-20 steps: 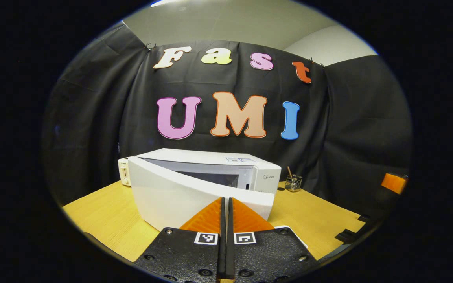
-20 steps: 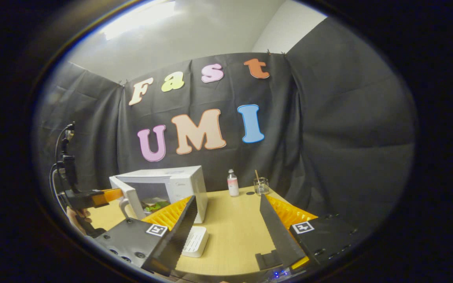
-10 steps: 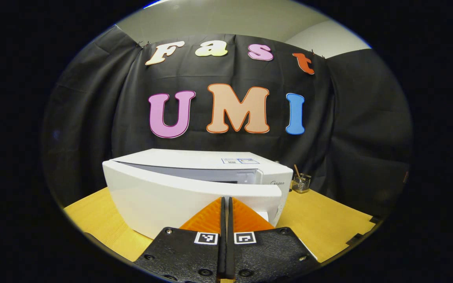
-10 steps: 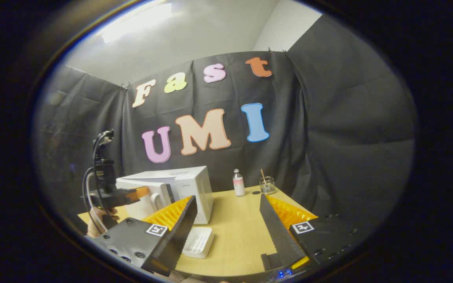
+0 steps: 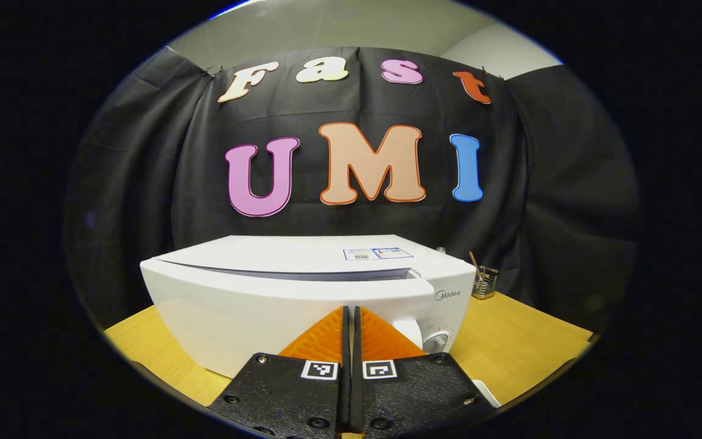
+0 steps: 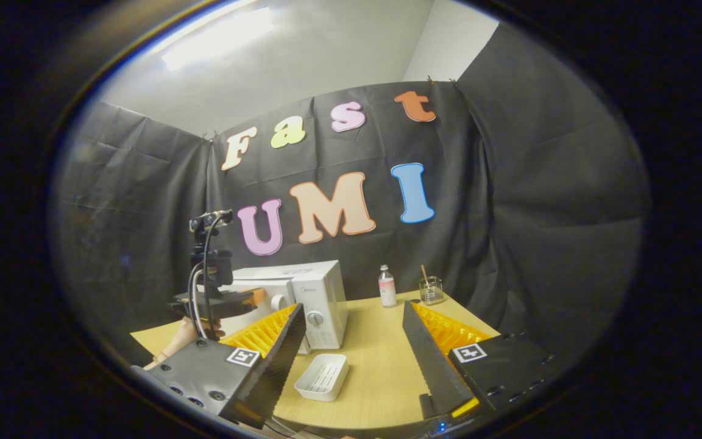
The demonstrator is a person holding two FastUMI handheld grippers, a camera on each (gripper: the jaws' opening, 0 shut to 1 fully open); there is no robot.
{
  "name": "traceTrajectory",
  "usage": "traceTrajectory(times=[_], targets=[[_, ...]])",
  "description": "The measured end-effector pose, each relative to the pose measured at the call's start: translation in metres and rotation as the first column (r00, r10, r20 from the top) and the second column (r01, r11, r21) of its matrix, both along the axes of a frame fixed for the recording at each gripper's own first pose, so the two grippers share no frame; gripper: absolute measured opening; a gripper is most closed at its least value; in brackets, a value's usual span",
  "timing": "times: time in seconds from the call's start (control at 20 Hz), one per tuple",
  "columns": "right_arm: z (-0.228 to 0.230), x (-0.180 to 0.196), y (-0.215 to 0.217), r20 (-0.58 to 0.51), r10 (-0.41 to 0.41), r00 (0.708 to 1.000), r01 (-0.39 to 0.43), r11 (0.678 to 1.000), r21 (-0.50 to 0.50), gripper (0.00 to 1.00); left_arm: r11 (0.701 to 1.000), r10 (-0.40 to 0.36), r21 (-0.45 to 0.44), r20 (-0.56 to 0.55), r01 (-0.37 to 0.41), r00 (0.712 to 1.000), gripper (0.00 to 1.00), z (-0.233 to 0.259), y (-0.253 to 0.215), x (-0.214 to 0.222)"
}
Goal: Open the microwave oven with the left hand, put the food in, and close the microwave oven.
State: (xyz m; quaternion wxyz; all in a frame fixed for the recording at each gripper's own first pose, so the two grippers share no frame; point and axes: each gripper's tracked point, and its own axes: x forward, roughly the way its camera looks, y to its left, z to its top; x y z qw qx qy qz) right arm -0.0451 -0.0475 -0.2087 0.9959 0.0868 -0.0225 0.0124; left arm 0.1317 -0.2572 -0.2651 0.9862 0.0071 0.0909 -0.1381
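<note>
My left hand-held gripper [image 5: 349,314] is closed on nothing, its tips against the microwave [image 5: 302,292] door [image 5: 253,305], which is ajar by a thin gap. My right hand-held gripper [image 6: 351,341] is spread wide, empty, above the surface [image 6: 375,366]. A white tray [image 6: 322,377] sits at its 6 o'clock.

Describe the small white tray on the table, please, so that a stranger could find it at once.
On the wooden table stands a white microwave oven. Just in front of its dial side lies the tray. Unlike the bottle and glass jar by the wall, it is flat, shallow and ribbed.
</note>
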Motion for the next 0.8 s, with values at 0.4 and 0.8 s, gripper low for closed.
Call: traceTrajectory(times=[0.4,0.8], targets=[[0.015,-0.007,0.014,0.06,0.048,0.997,-0.047,0.999,-0.007,0.92,1.0,0.011,0.002,0.0,-0.011,1.0,0.0,0.0,-0.003,0.009],[0.01,-0.007,0.008,0.037,0.037,0.999,-0.036,0.999,-0.014,0.92,0.999,0.049,0.014,0.004,-0.049,0.999,0.01,0.0,-0.001,0.01]])
